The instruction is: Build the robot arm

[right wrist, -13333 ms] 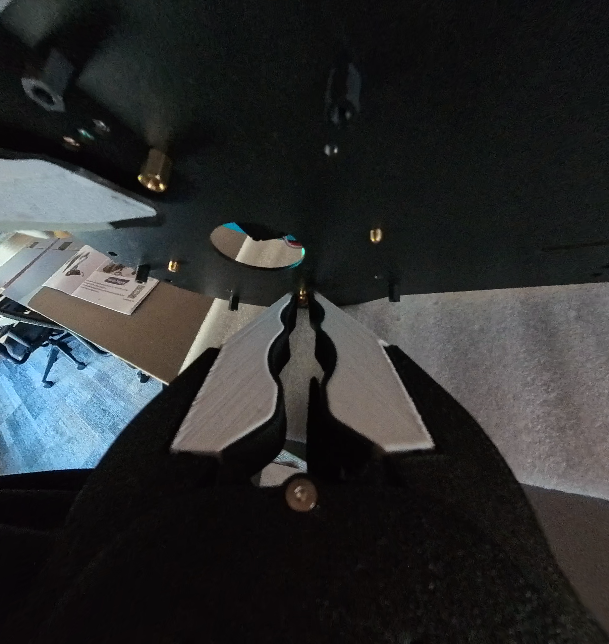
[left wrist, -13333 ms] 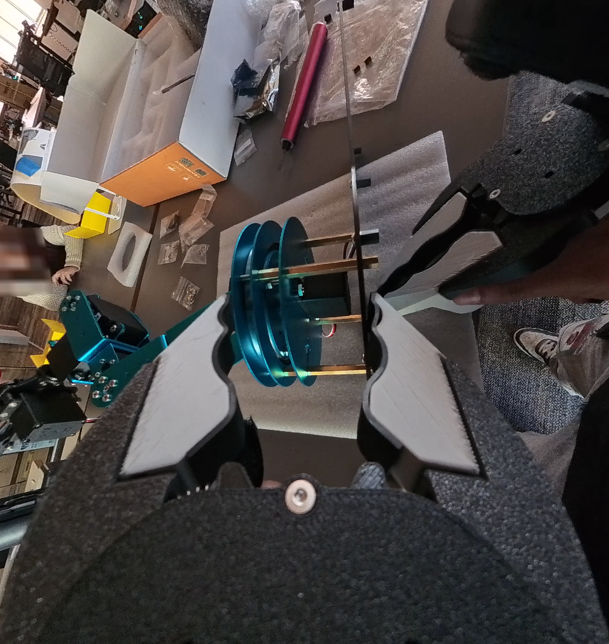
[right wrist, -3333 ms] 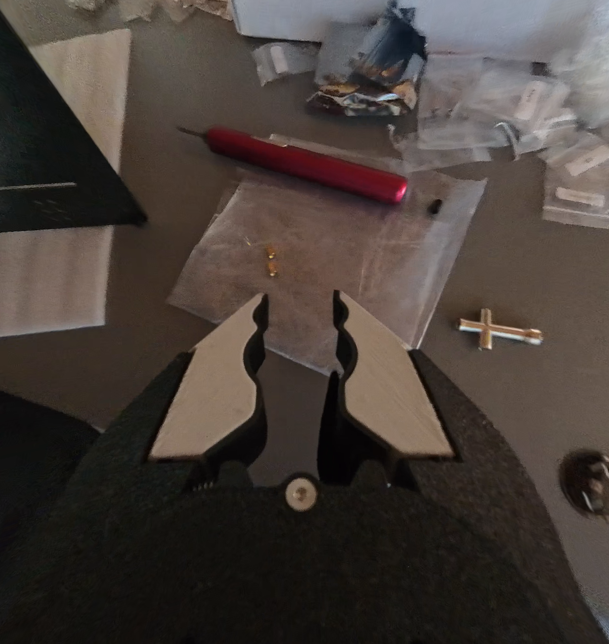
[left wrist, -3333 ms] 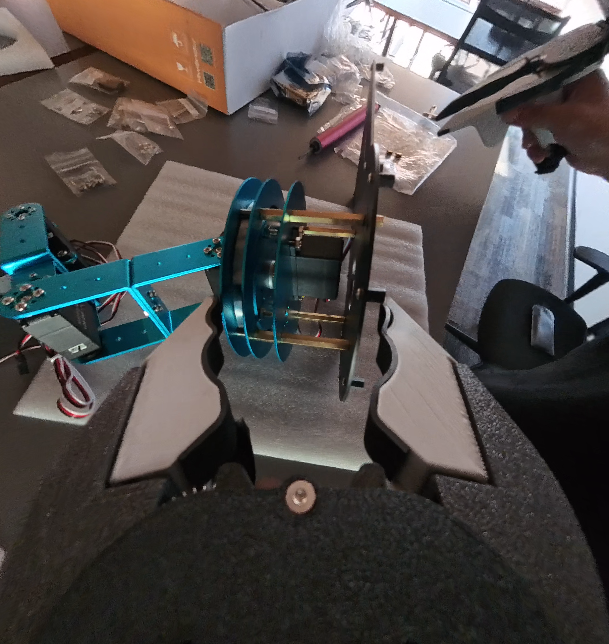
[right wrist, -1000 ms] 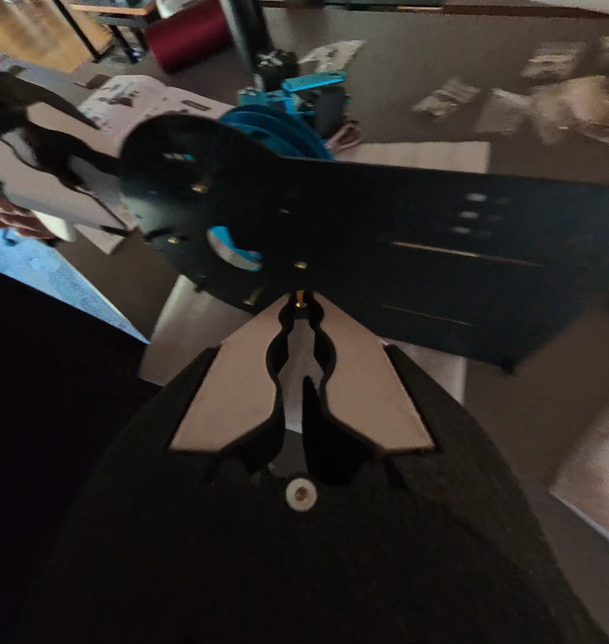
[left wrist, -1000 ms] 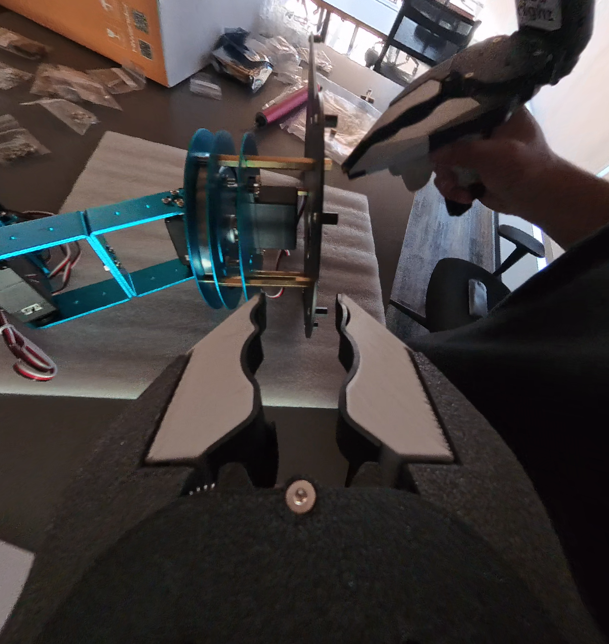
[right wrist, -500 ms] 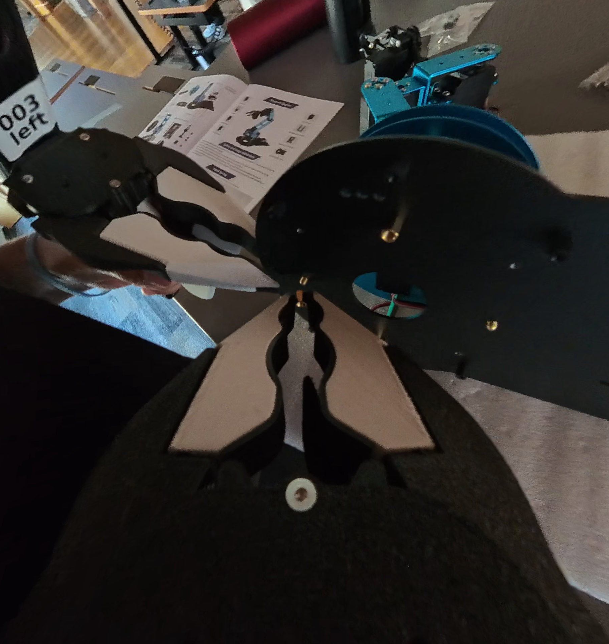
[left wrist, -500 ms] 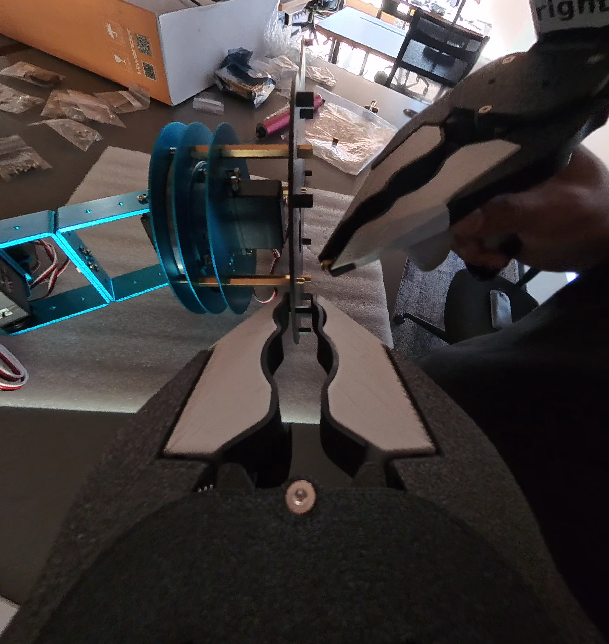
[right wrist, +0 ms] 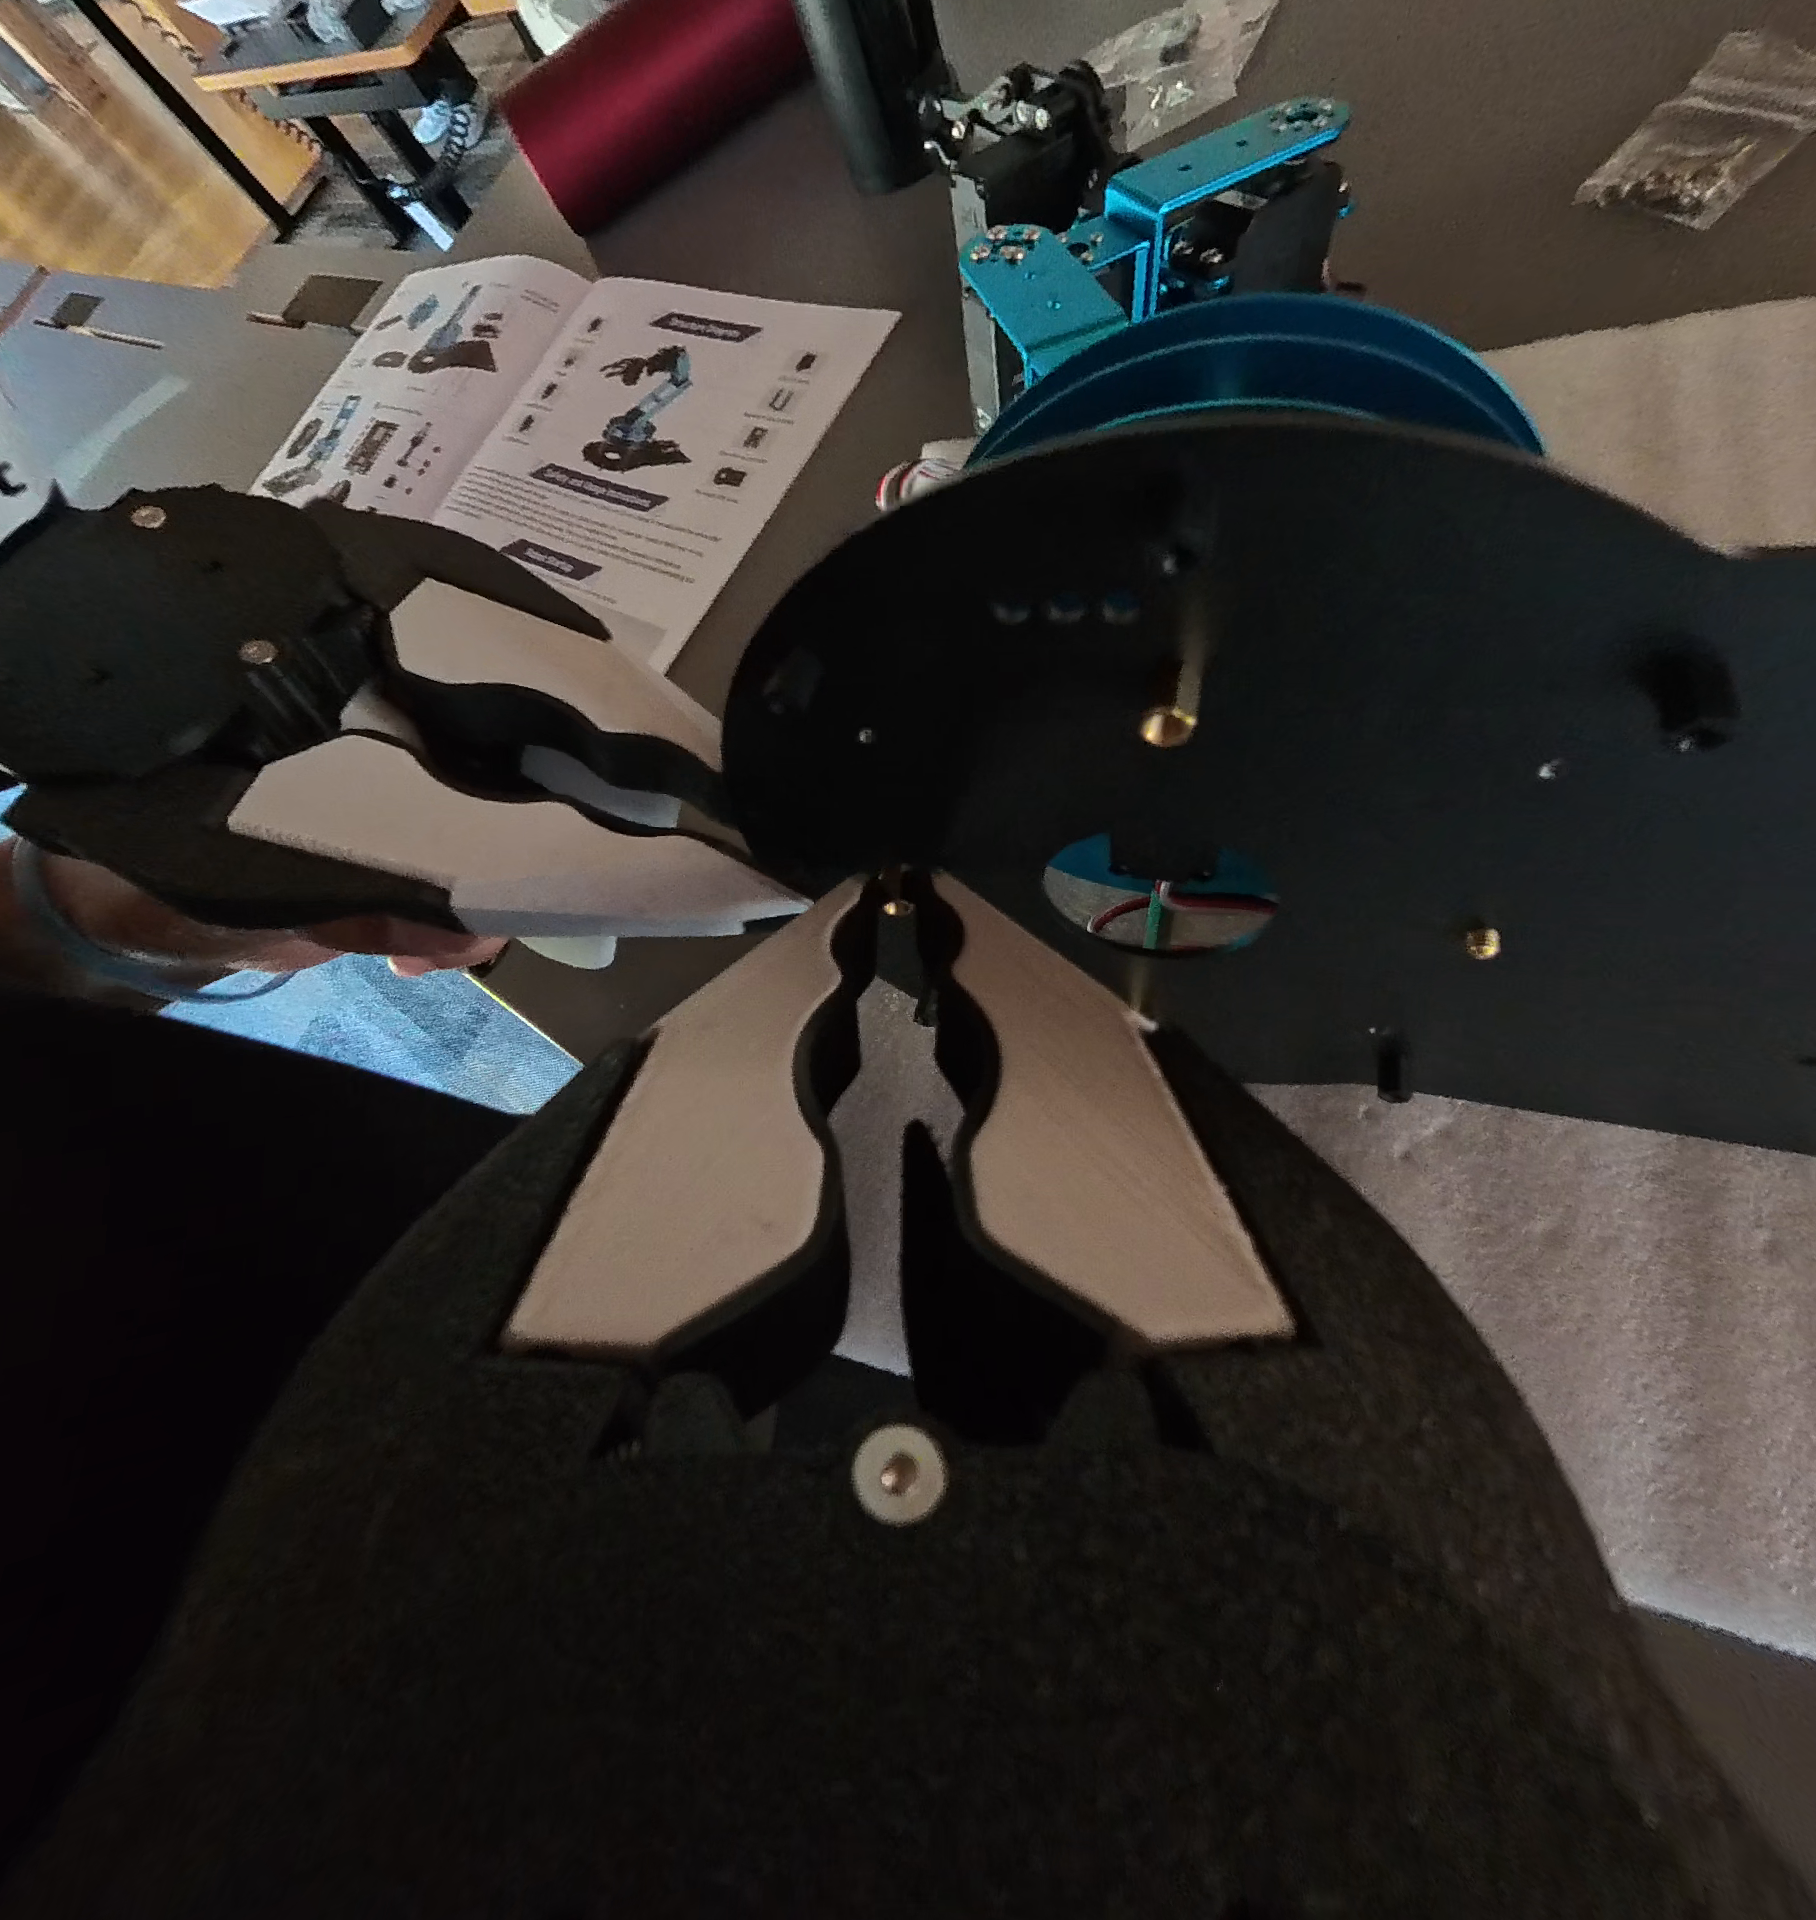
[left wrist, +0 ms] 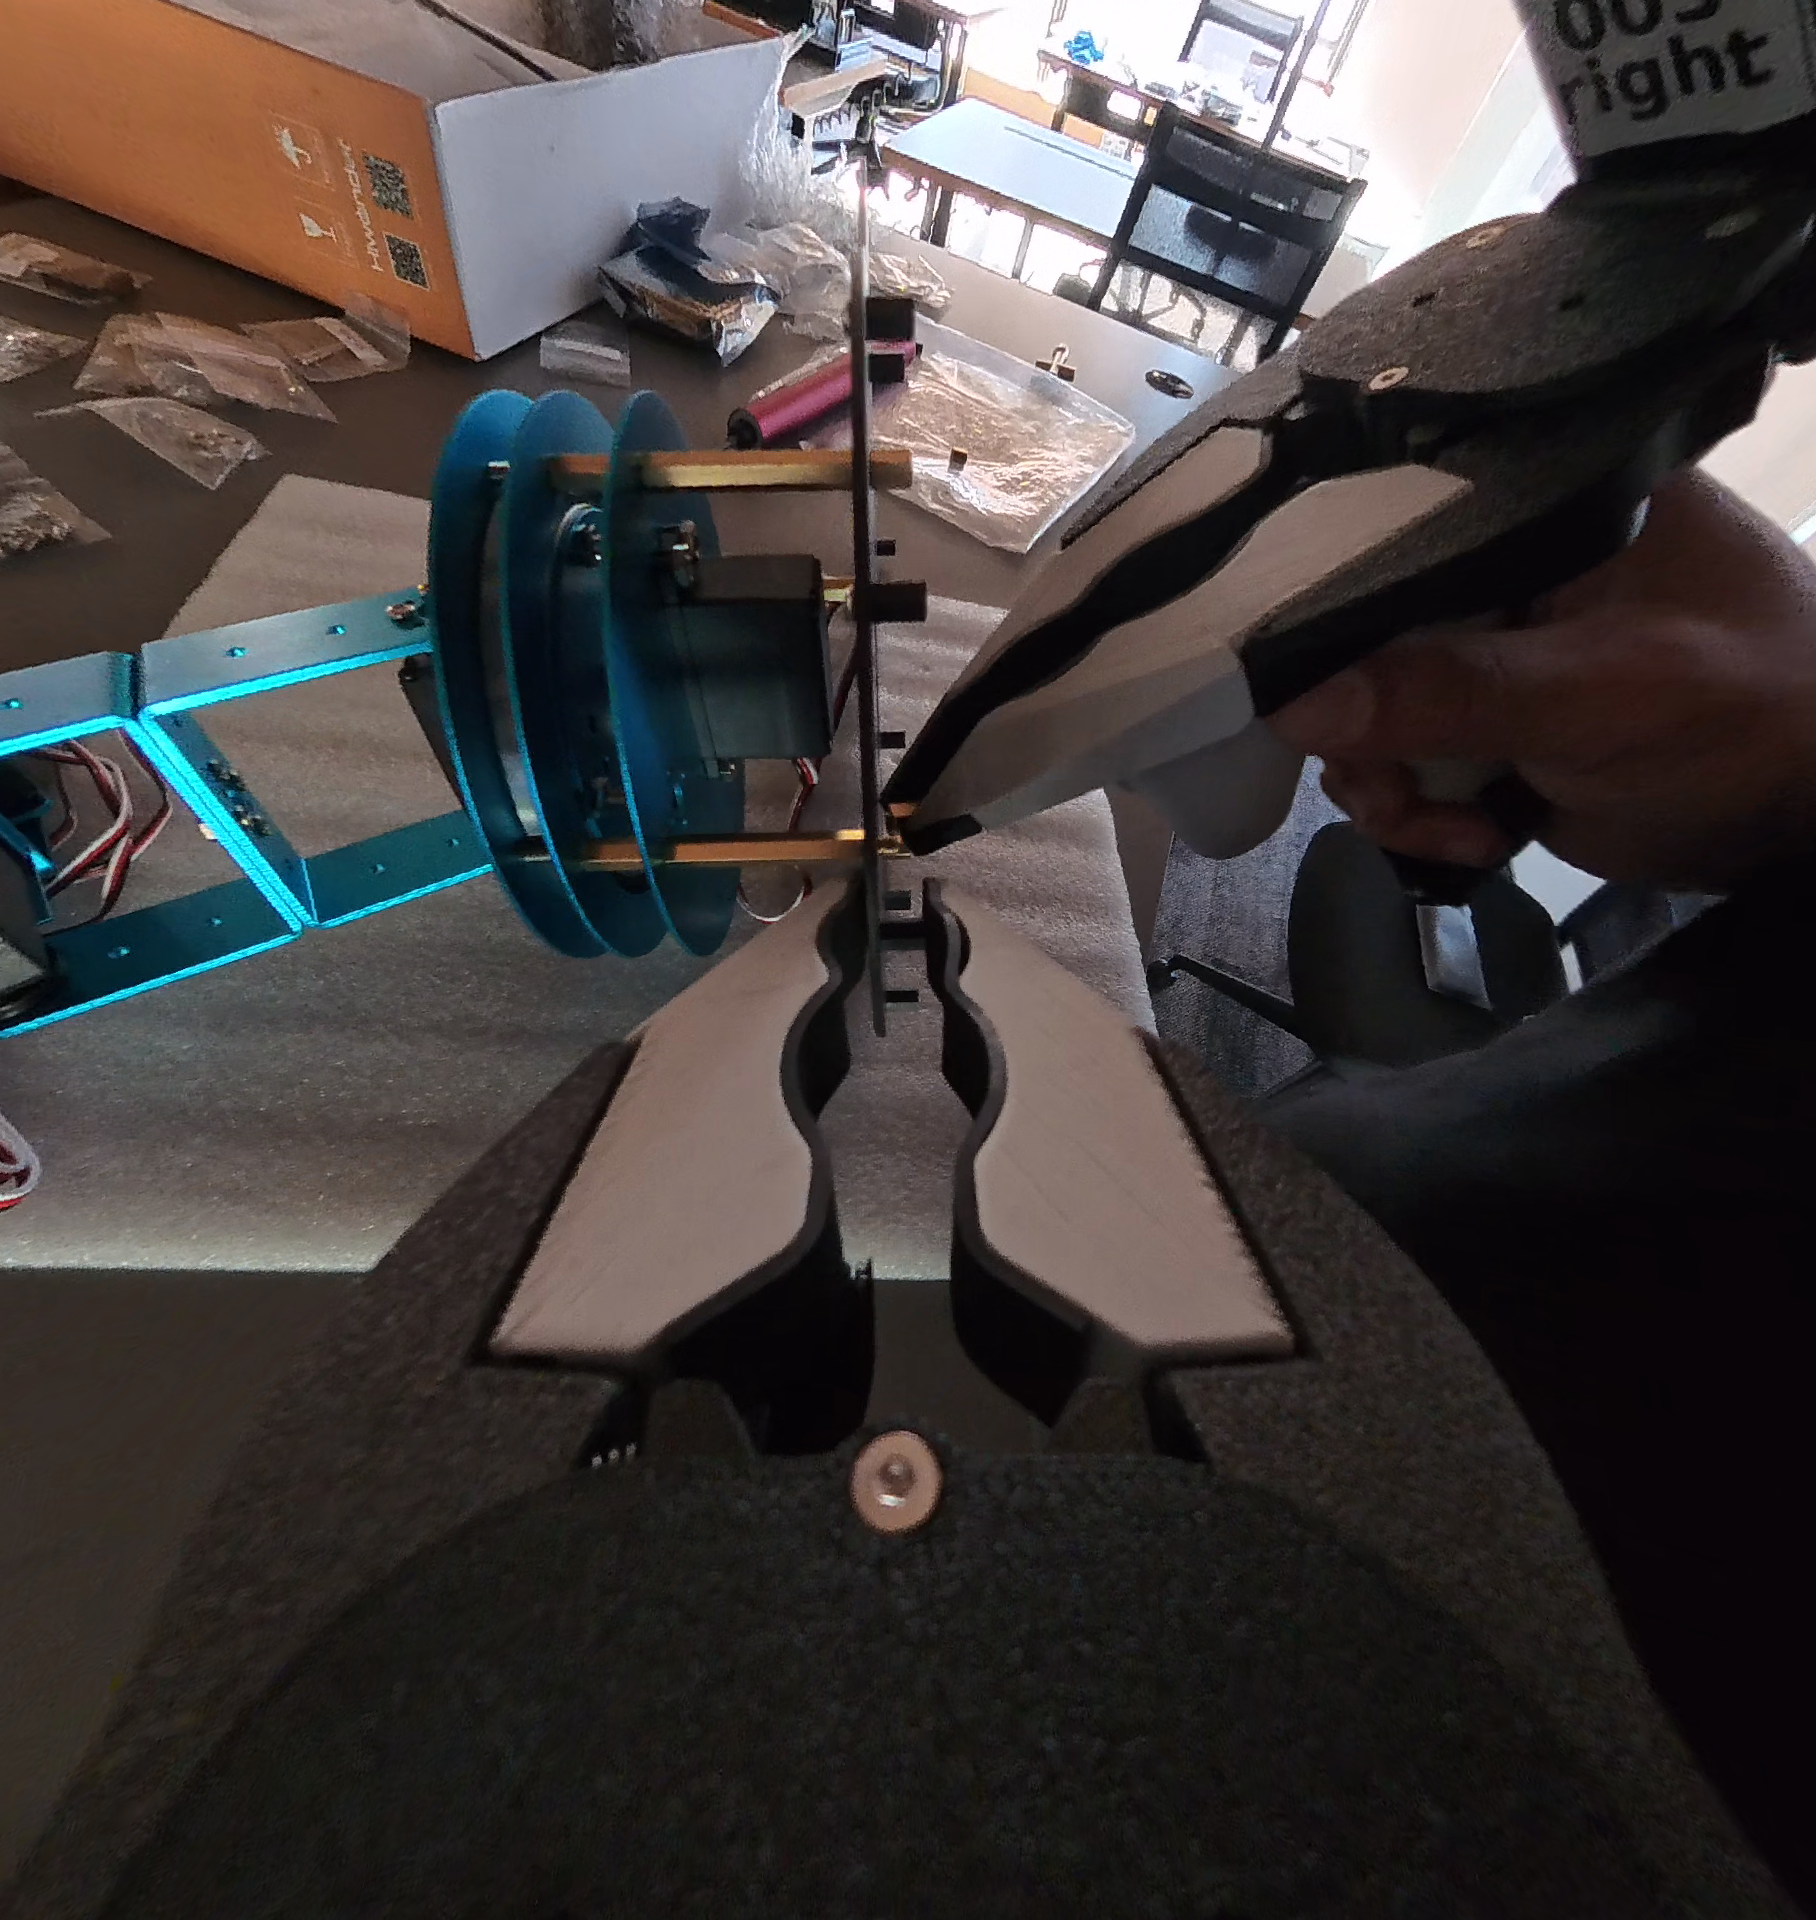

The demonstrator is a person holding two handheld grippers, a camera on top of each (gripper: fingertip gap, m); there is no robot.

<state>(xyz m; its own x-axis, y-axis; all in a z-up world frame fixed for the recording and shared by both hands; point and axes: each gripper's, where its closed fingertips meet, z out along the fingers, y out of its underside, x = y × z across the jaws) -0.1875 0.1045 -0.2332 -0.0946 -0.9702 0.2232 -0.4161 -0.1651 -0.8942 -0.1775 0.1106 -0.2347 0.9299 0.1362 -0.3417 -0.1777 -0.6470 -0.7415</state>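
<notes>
A black plate [left wrist: 866, 644] stands on edge on brass standoffs [left wrist: 717, 852] fixed to three blue discs [left wrist: 571, 675] with a black servo [left wrist: 758, 655] between them. My left gripper [left wrist: 888, 894] is shut on the plate's lower edge. My right gripper [left wrist: 914, 826] comes in from the right, shut on a small brass fastener [left wrist: 898, 814] and pressing it against the plate at the lower standoff's end. In the right wrist view the right gripper [right wrist: 896, 883] holds the fastener [right wrist: 896, 904] at the plate's face [right wrist: 1351, 727], with the left gripper [right wrist: 764, 857] clamped on the rim beside it.
The discs join a blue bracket arm [left wrist: 218, 675] lying on a white foam sheet [left wrist: 260, 1091]. An orange and white box [left wrist: 364, 156], small part bags [left wrist: 187, 353], a red screwdriver [left wrist: 810, 395] and a clear bag [left wrist: 1008, 447] lie behind. An open manual [right wrist: 592, 436] lies at the left. My left and right fingertips are right by each other.
My left gripper closed from open onto the plate's edge. My right gripper, having picked a brass fastener off the clear bag, swung in and brought its tip against the plate at the lower standoff.
</notes>
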